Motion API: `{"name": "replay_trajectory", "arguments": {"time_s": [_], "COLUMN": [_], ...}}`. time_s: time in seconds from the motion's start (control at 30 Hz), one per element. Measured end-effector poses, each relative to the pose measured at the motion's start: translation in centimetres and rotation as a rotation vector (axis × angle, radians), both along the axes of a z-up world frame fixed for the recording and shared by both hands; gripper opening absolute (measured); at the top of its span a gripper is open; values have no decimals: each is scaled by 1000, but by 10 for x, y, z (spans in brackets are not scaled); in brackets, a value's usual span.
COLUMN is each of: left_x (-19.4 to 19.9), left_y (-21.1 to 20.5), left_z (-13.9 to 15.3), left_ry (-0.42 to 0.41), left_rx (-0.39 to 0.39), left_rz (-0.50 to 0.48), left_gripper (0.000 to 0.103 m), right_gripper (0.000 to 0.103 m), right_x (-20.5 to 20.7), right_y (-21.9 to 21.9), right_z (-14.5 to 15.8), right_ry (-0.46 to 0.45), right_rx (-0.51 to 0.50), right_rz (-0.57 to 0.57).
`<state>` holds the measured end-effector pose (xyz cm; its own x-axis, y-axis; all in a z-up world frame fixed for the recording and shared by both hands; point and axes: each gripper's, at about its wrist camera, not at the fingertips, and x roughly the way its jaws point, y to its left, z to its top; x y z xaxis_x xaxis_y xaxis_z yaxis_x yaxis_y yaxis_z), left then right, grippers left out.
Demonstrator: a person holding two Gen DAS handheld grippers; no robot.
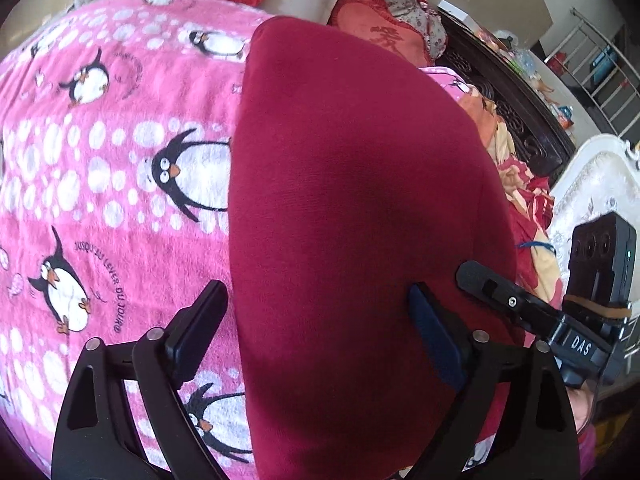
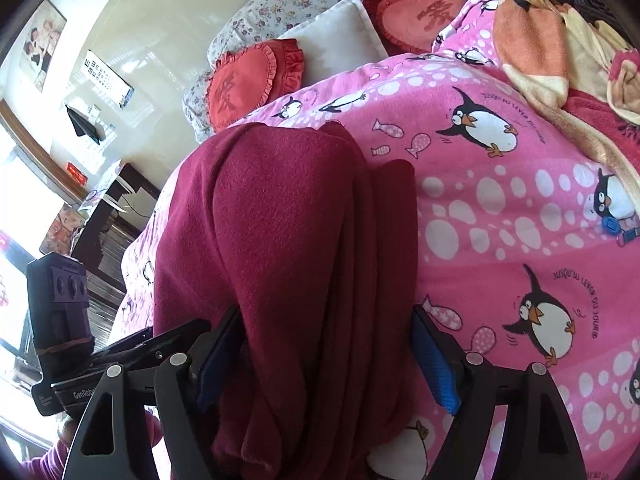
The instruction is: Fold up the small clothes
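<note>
A dark red garment (image 1: 360,208) lies folded lengthwise on a pink penguin blanket (image 1: 100,168). My left gripper (image 1: 316,320) is open, its fingers straddling the garment's near left edge just above it. In the right wrist view the same garment (image 2: 288,248) shows as a bunched, layered strip running away from me. My right gripper (image 2: 328,344) is open, its jaws wide on either side of the folded cloth; I cannot tell if the pads touch it. The right gripper's body (image 1: 532,312) shows in the left wrist view at the garment's right edge.
Red heart cushions (image 2: 240,88), a white pillow (image 2: 340,32) and floral bedding lie at the head of the bed. An orange and cream blanket (image 2: 552,48) is heaped at the far right. A dark carved headboard (image 1: 516,100) runs along the bed's side.
</note>
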<state>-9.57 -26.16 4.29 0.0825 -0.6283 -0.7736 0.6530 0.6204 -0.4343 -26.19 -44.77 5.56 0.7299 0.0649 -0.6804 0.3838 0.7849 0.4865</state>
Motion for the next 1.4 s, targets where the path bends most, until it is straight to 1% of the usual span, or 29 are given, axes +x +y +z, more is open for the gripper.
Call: {"name": "replay_trajectory", "arguments": {"time_s": [0.1,0.13,0.17,0.2,0.23,0.3,0.33,0.37,0.4,0.43,0.53,0.6,0.73,0.83,0.9,0.93,0.97,1.0,1.03,1.1,1.17,1.2,1.27,1.33,1.4], "left_x": [3,2,2,1,-1,-6,-8,-10,-10,-12,-20,-26,-38,-54,-62,-66,-69,-71,-73,-77,-78,-79,-81,-81,-86], "left_y": [1,1,1,1,2,2,5,9,14,21,47,68,113,140,148,151,153,155,159,164,168,170,172,171,176], "left_z": [-4,-4,-3,-2,1,8,13,17,22,28,47,58,65,53,37,26,17,15,16,20,23,26,30,37,44], "left_ry": [35,42,46,58,56,27,18,18,22,23,-5,-15,-7,4,7,16,9,-11,-33,-35,-44,-62,-104,-154,-198], "left_rx": [-18,-24,-34,-55,-60,-55,-58,-63,-72,-82,-97,-90,-65,-15,26,52,77,76,70,66,78,89,104,107,97], "left_rz": [13,8,-2,-21,-30,-48,-61,-69,-76,-84,-92,-87,-68,-38,-25,-12,13,32,52,73,80,85,99,125,148], "left_gripper": [98,97,90,77,76,65,61,53,47,45,45,45,45,45,45,45,47,52,53,55,55,55,55,56,58], "right_gripper": [81,75,68,60,53,47,44,43,42,41,41,40,40,40,42,46,47,49,50,50,50,50,50,44,42], "right_x": [5,6,6,4,2,-1,-2,-3,-4,-5,-11,-14,-18,-18,-14,-11,-10,-11,-14,-23,-32,-35,-39,-42,-41], "right_y": [6,8,9,9,8,10,12,15,17,19,28,42,73,99,109,110,112,113,113,111,113,116,130,150,165], "right_z": [1,2,2,3,3,7,9,14,17,21,32,38,37,26,12,3,-4,-5,-4,7,22,31,47,64,67], "right_ry": [0,4,2,-8,-17,-26,-28,-32,-38,-46,-80,-94,-97,-75,-25,16,58,73,65,38,12,-3,-35,-83,-123], "right_rx": [-23,-32,-32,-24,-10,4,1,-4,0,13,69,88,144,157,152,148,129,110,106,90,45,15,-48,-117,-108], "right_rz": [18,26,28,15,3,-5,-4,2,7,13,42,82,153,207,216,210,197,190,191,166,160,169,222,297,354]}}
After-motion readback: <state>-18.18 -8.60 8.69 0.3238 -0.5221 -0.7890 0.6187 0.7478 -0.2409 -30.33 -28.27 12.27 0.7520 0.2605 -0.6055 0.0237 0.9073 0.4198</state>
